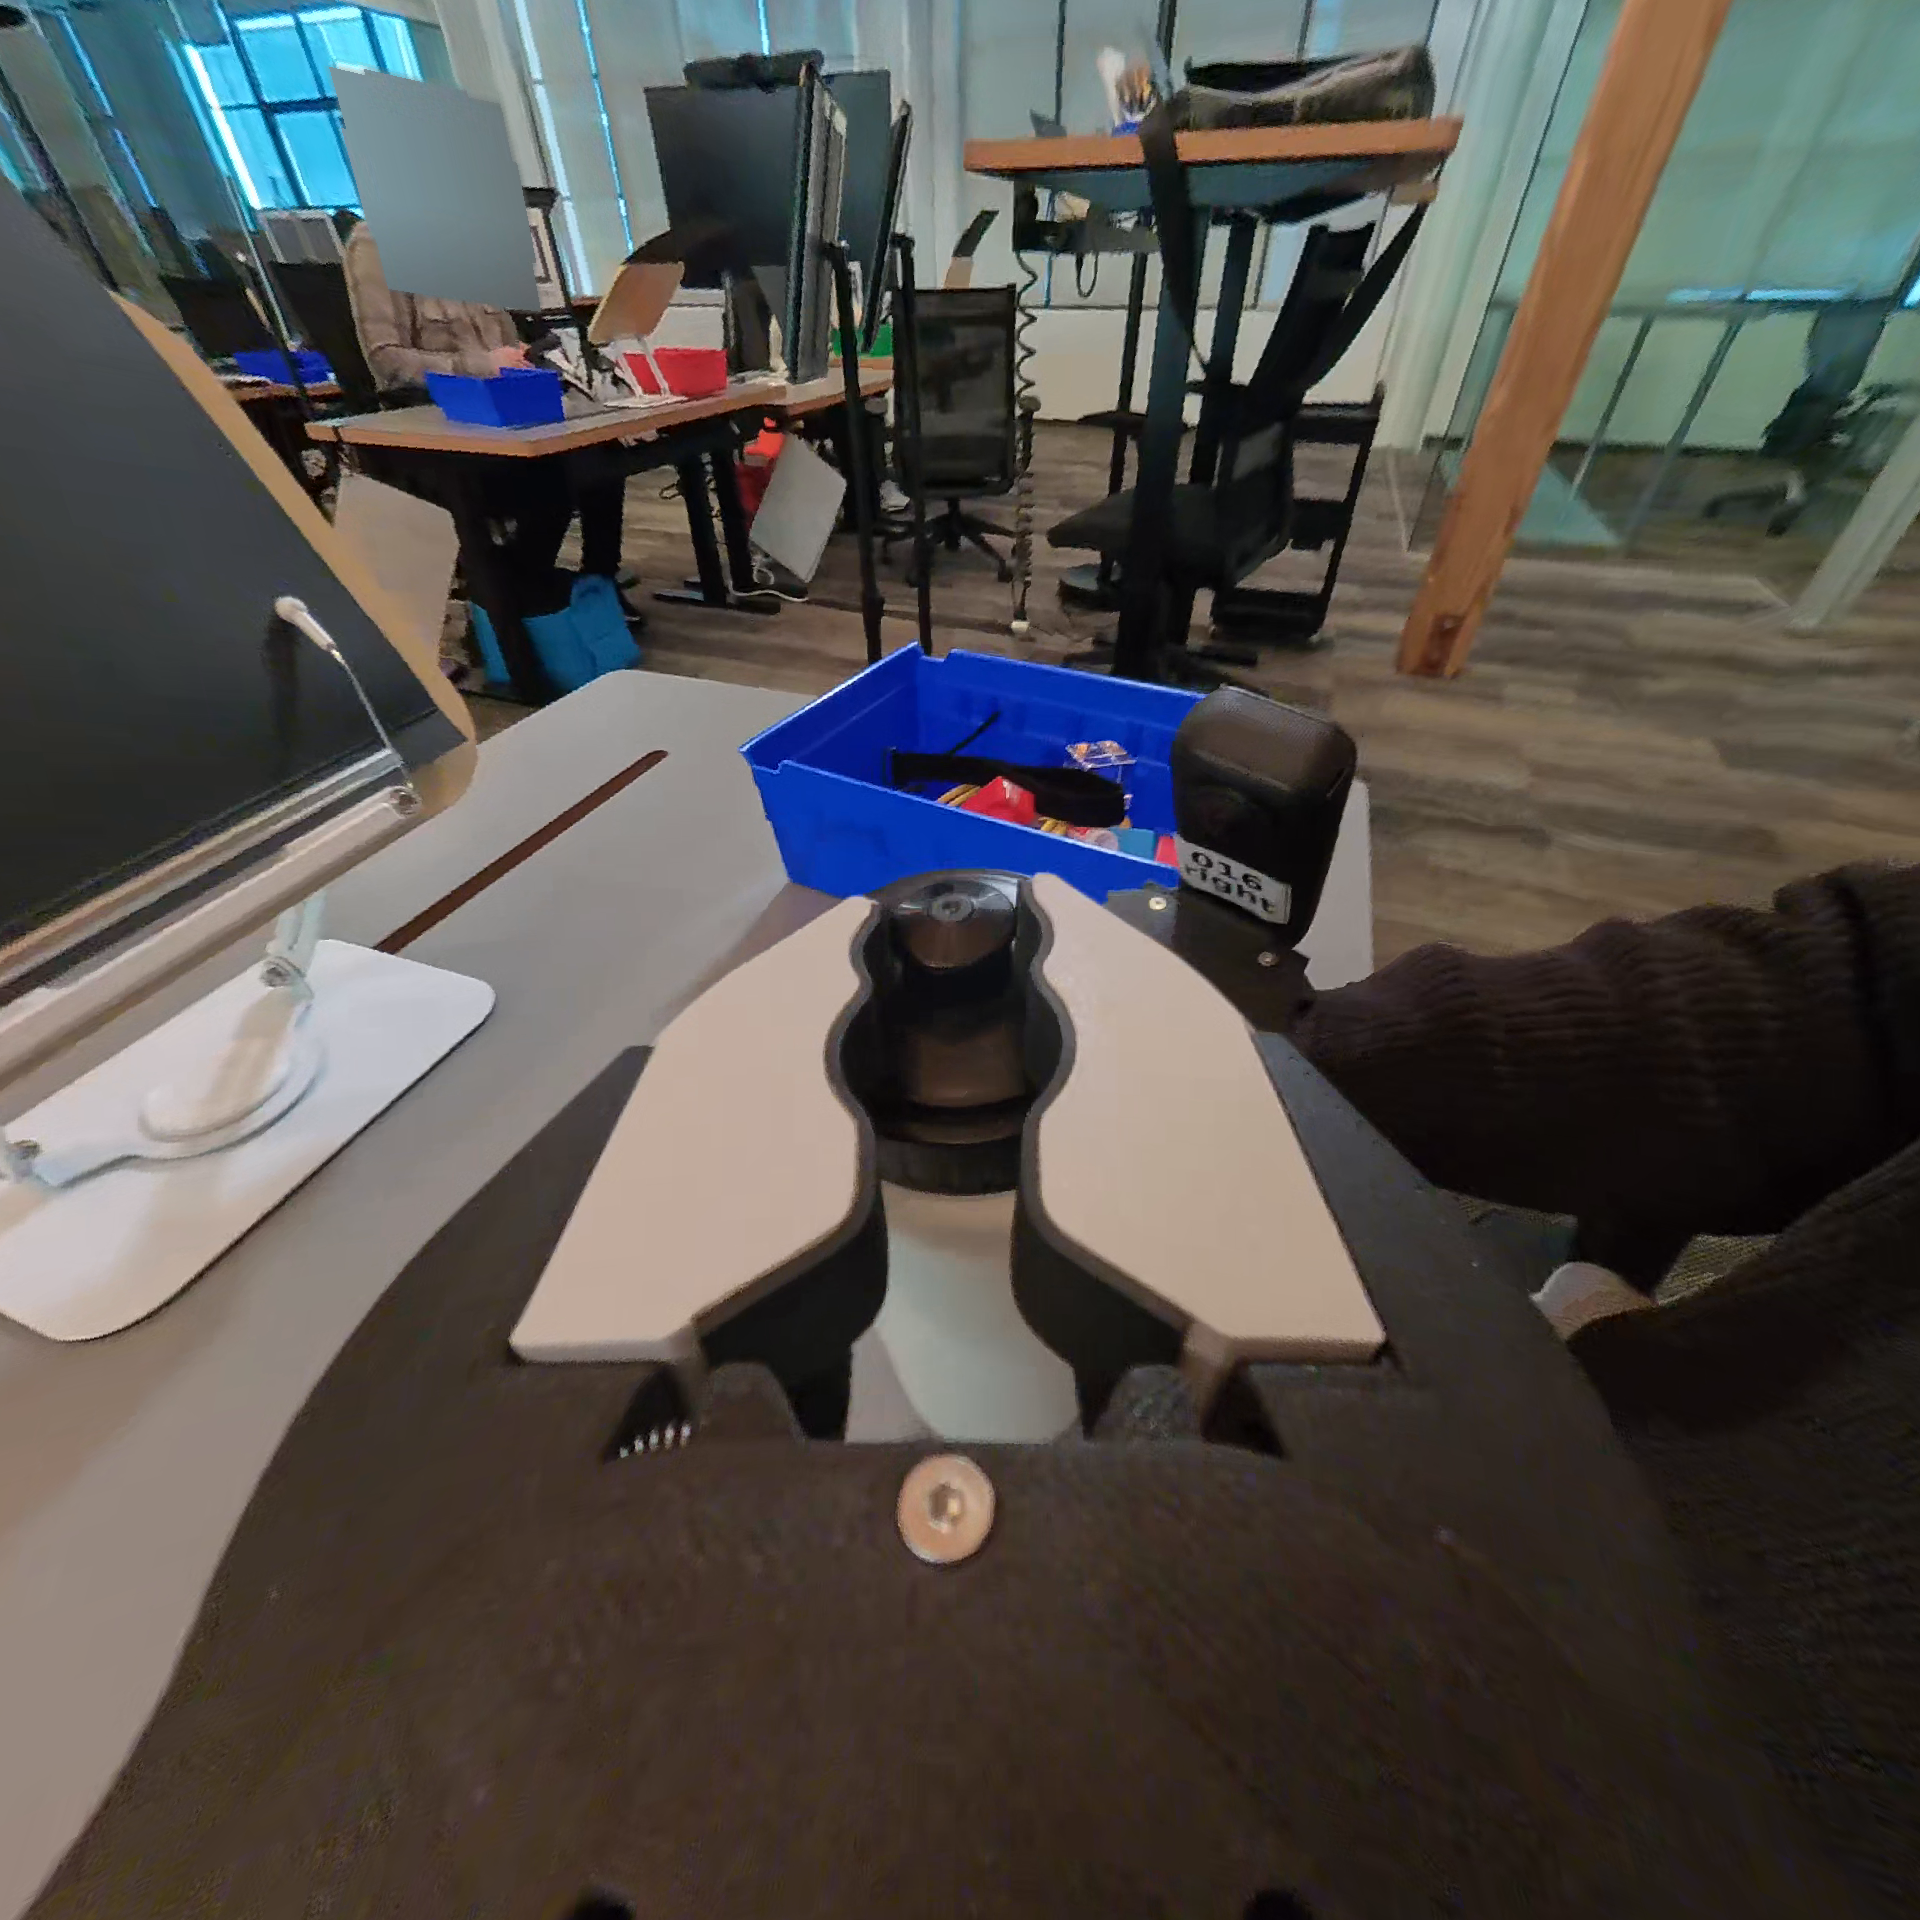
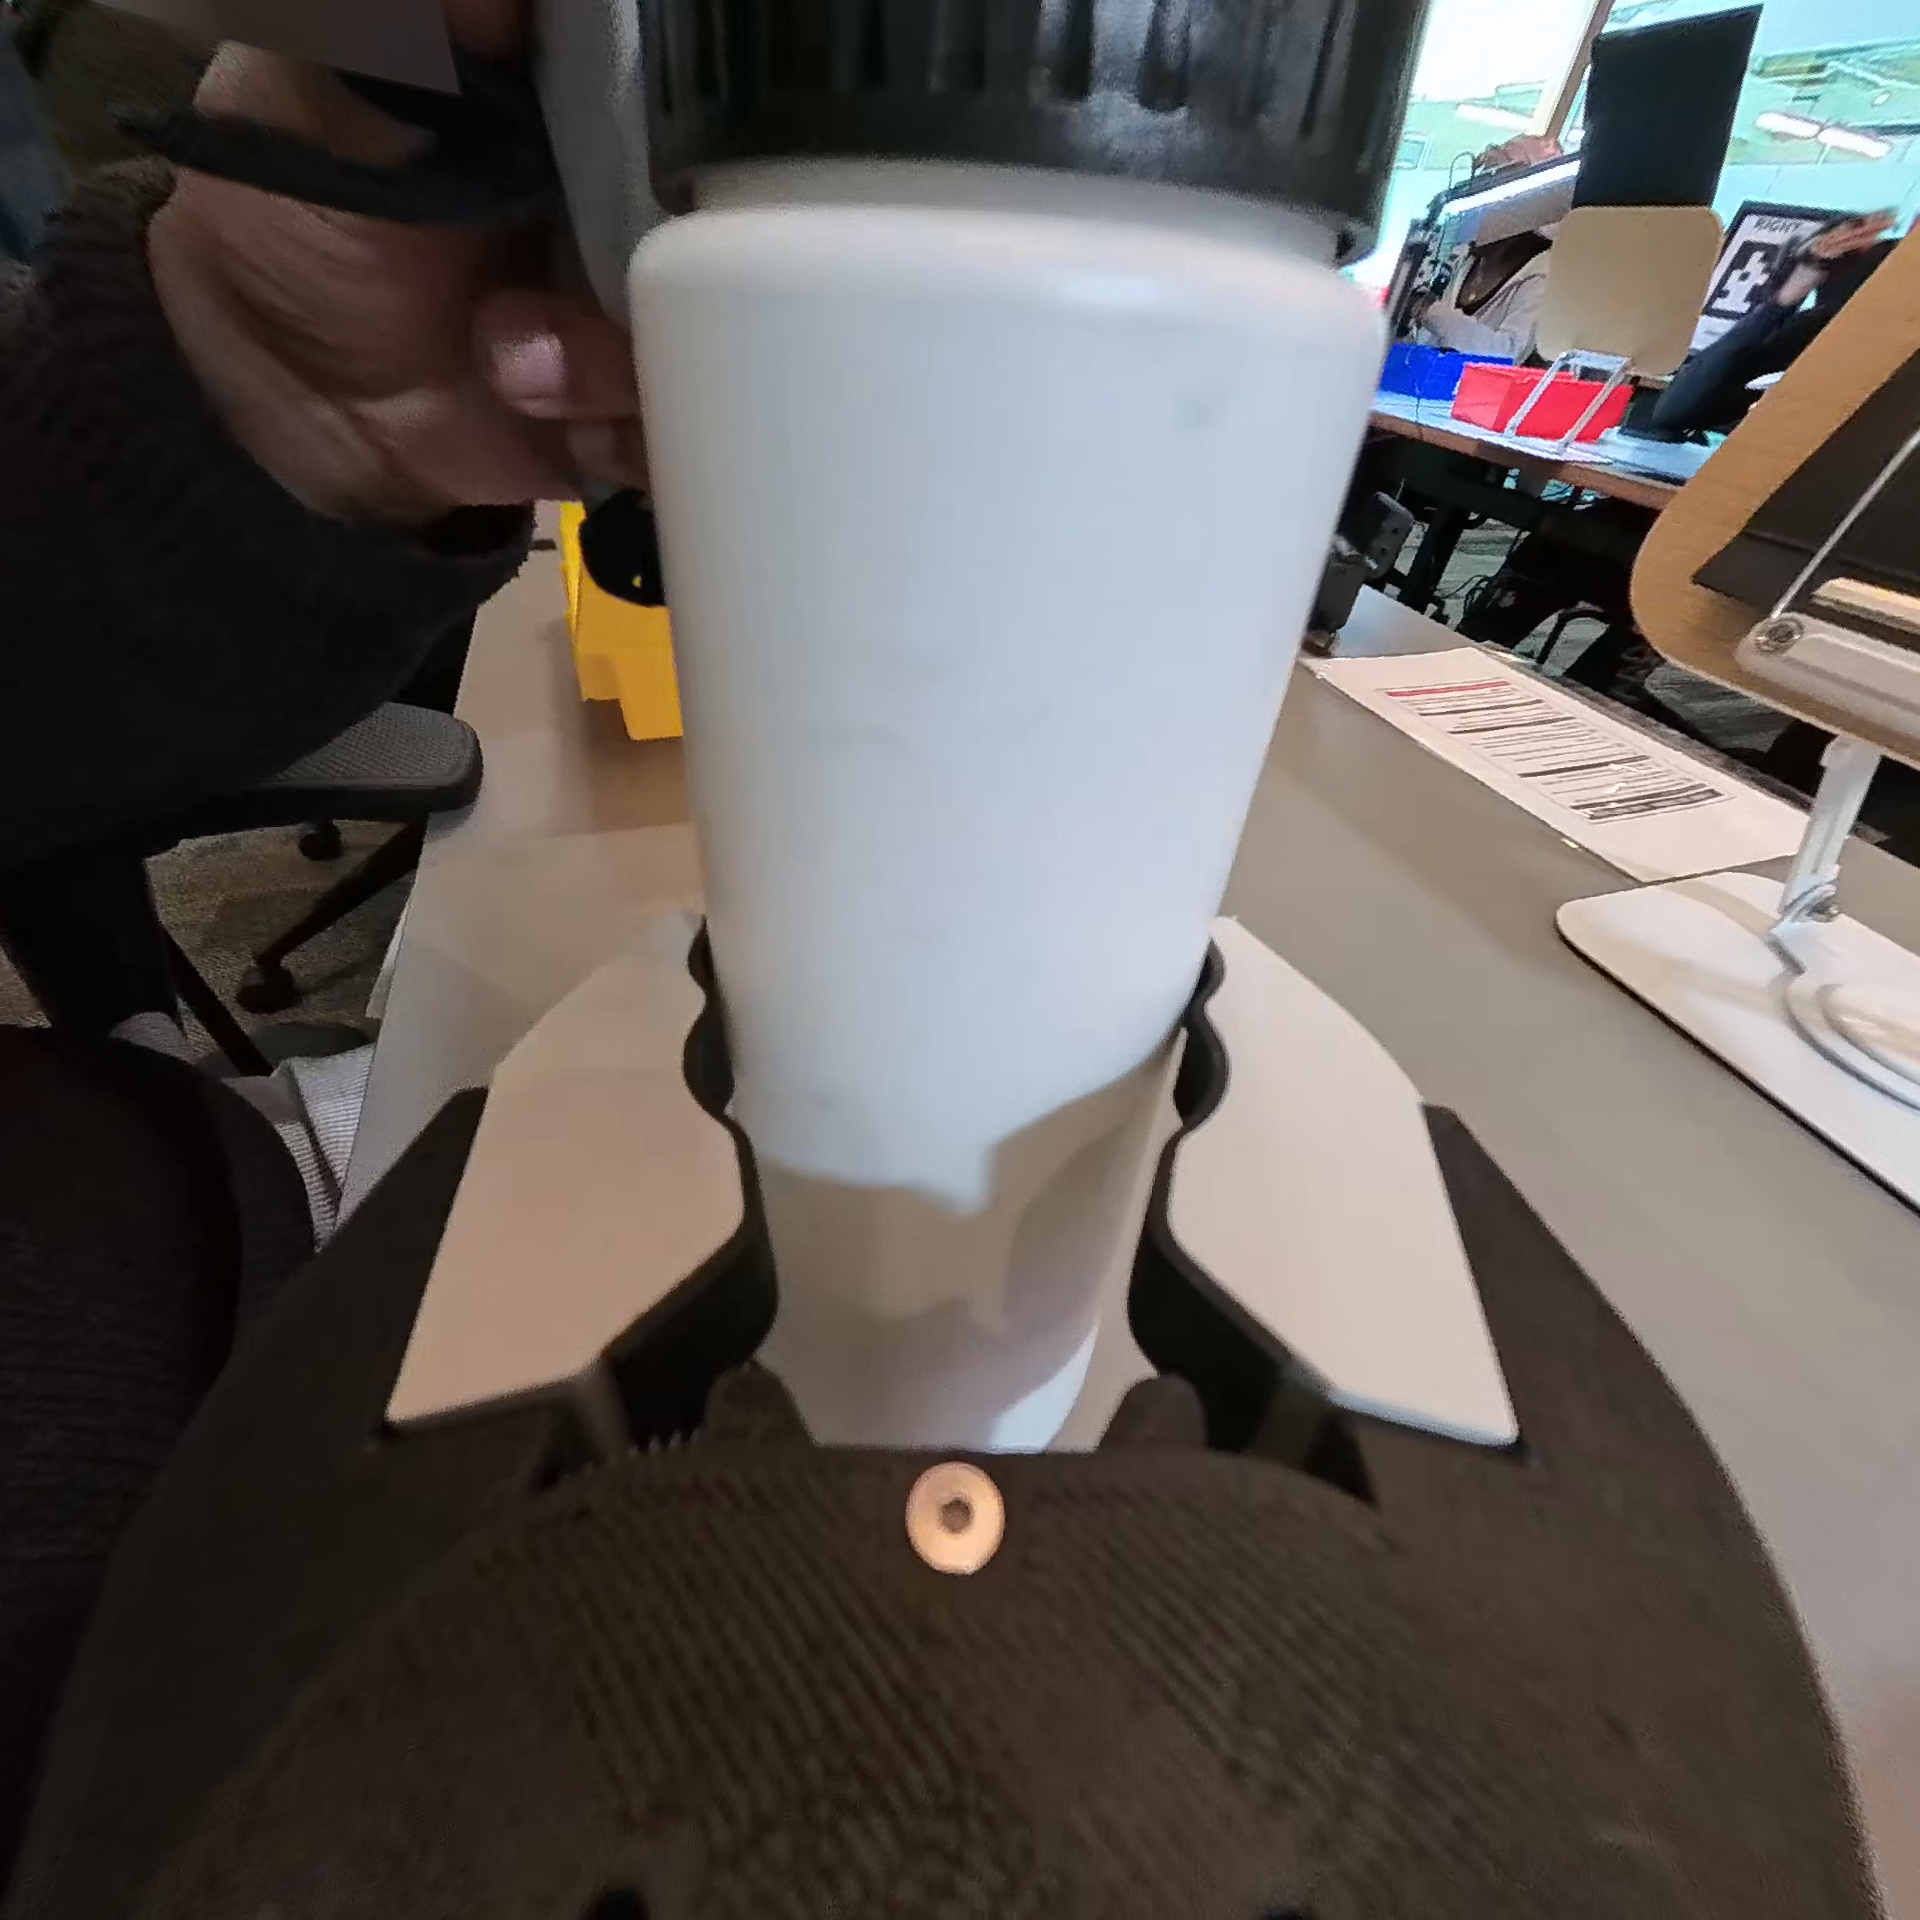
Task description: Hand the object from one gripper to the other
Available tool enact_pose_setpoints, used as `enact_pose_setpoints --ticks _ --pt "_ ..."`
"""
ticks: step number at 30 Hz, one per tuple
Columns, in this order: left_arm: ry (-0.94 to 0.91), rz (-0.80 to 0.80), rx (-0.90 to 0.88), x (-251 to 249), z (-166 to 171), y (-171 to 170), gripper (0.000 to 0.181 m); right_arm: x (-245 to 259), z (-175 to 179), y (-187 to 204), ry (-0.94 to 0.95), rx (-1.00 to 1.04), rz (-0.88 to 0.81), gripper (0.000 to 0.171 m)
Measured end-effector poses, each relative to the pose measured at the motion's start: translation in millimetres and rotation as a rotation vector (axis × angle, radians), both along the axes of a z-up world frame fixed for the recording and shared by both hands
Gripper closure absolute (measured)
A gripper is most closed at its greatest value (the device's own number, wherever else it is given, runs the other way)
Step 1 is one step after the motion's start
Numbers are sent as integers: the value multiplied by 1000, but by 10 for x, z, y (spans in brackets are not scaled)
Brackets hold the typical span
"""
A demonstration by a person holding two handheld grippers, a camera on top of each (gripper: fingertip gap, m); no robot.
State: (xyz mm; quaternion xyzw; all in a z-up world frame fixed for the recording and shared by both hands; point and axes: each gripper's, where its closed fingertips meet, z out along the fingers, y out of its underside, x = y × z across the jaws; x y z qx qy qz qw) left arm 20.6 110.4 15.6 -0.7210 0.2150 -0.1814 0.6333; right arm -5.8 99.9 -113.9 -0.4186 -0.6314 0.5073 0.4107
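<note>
A white bottle (image 2: 987, 623) with a black ribbed cap (image 2: 1039, 94) is held above the grey table (image 2: 1455, 1039). My right gripper (image 2: 956, 935) is shut on the bottle's lower body, with one finger pressing each side. In the left wrist view, my left gripper (image 1: 951, 914) is shut on the black cap (image 1: 951, 997) from above, and the white body (image 1: 945, 1278) shows between the fingers below it. The right gripper's black body (image 1: 1262, 800) is just right of the cap. A hand (image 2: 343, 343) holds the left gripper at the upper left of the right wrist view.
A blue bin (image 1: 831, 810) holding several small items stands on the table beyond the grippers. A tilted board on a white stand (image 1: 208, 1122) is to the left. A yellow object (image 2: 623, 655) and a printed sheet (image 2: 1538, 748) lie on the table. Desks and chairs stand behind. The tips of one gripper are about 12 cm away from the tips of the other. The yellow object (image 2: 623, 655) is closer to my right gripper, around 30 cm from its tips; the left tips are 40 cm off.
</note>
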Motion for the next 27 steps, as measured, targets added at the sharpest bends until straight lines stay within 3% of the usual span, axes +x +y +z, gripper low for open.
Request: enact_pose_setpoints --ticks 7,19,27 --pt "29 43 65 -73 178 -74 156 18 147 38 100 -80 0 84" --pt "-56 131 198 -495 631 -321 157 -51 75 76 86 -178 -5 59" --pt "-271 106 387 -772 1018 -602 157 -29 266 302 174 -640 7 50"
